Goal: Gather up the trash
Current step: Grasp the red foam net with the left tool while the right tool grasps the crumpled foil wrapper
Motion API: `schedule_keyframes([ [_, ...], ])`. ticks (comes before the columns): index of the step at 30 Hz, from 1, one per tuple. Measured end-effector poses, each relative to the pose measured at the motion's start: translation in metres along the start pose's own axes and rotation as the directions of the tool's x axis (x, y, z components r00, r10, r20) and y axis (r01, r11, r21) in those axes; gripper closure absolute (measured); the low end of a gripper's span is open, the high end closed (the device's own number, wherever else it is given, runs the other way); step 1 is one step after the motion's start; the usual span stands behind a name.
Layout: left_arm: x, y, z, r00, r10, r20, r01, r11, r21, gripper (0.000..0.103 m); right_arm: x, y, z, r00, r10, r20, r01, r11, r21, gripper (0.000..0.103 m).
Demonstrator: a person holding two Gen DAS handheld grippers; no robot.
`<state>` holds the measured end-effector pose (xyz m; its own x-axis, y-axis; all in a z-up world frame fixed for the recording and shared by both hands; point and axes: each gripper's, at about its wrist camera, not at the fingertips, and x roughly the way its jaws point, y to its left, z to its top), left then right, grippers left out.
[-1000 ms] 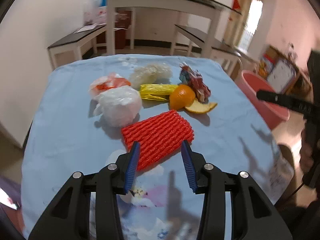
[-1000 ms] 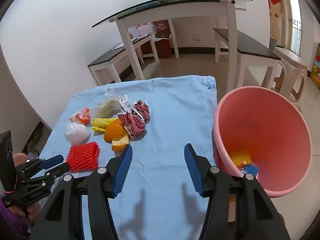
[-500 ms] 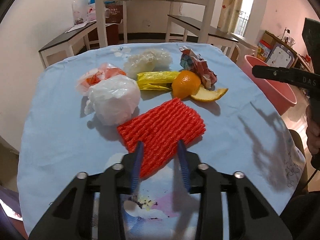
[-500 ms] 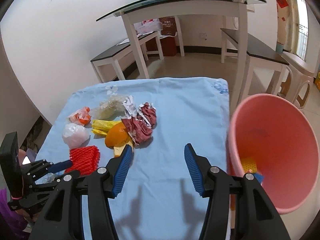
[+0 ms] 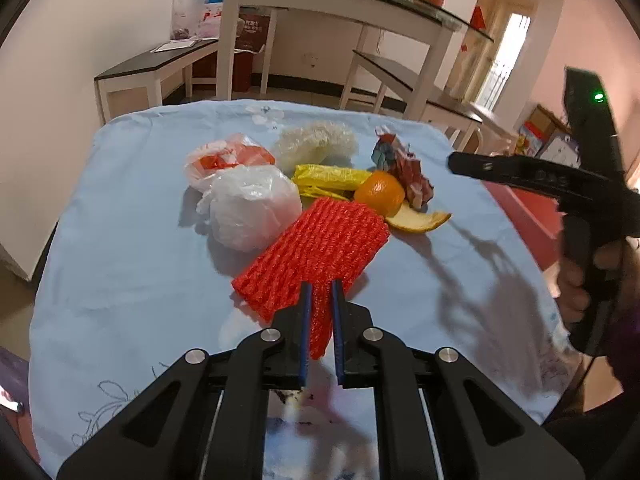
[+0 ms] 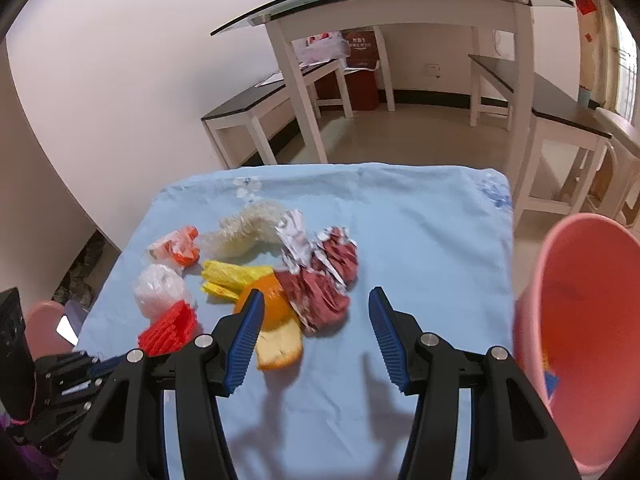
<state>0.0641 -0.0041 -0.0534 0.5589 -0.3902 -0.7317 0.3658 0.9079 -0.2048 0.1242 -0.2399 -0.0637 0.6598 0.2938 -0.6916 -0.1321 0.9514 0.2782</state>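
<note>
Left gripper (image 5: pixel 320 300) clamped on red foam fruit net (image 5: pixel 316 248) (thin edge grip); right gripper (image 6: pixel 316 320) agape; may slip free when lifted toward pink bucket (image 6: pixel 580 320) at 3 o'clock.

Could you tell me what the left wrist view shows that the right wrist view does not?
Only the left wrist view shows the left tool pinching the near edge of the red foam net. Only the right wrist view shows the inside of the pink bucket and the open right tool above the tablecloth. Both show the orange, its peel, the yellow wrapper and the white bag.
</note>
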Motion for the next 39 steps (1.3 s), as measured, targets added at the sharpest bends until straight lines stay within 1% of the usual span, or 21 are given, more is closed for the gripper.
schedule_keyframes([
  [5,-0.008,0.002,-0.002,1.000,-0.024,0.008,0.024,0.999,-0.043,0.094,0.014,0.012,0.010,0.999,0.032,0.003,-0.032,0.999,-0.018,0.049],
  [8,-0.009,0.002,-0.003,1.000,-0.028,0.008,0.029,0.998,-0.053,0.094,0.022,0.019,0.014,1.000,0.027,-0.003,-0.027,0.999,-0.034,0.052],
  [10,-0.010,0.002,-0.003,0.999,-0.031,0.008,0.032,0.998,-0.060,0.094,0.031,0.023,0.016,0.999,0.025,-0.022,-0.026,0.999,-0.043,0.062],
  [11,-0.010,0.002,-0.003,0.999,-0.031,0.008,0.032,0.998,-0.063,0.094,0.034,0.023,0.016,0.999,0.019,-0.029,-0.020,0.999,-0.049,0.065],
  [14,-0.011,0.001,-0.002,0.999,-0.033,0.010,0.033,0.997,-0.066,0.094,0.044,0.023,0.015,0.999,-0.005,-0.054,0.002,0.999,-0.051,0.081],
  [15,-0.011,0.001,-0.003,0.999,-0.034,0.010,0.034,0.997,-0.066,0.094,0.046,0.021,0.014,0.998,-0.008,-0.058,0.005,0.999,-0.046,0.091],
  [18,-0.013,-0.001,-0.003,0.999,-0.035,0.016,0.036,0.997,-0.063,0.094,0.043,0.017,0.012,0.999,0.009,-0.051,-0.010,1.000,-0.030,0.095],
  [23,-0.019,-0.005,-0.002,0.998,-0.043,0.037,0.046,0.997,-0.068,0.094,0.020,0.011,0.010,0.999,0.029,-0.020,-0.029,0.999,-0.024,0.097],
  [31,-0.031,-0.020,0.004,0.995,-0.053,0.080,0.058,0.997,-0.057,0.094,-0.036,0.000,0.003,0.996,0.054,0.067,-0.055,0.998,0.011,0.097],
  [39,-0.034,-0.042,0.020,0.992,-0.071,0.107,0.076,0.996,-0.051,0.094,-0.084,-0.020,-0.010,0.990,0.028,0.139,-0.036,0.998,0.052,0.097],
])
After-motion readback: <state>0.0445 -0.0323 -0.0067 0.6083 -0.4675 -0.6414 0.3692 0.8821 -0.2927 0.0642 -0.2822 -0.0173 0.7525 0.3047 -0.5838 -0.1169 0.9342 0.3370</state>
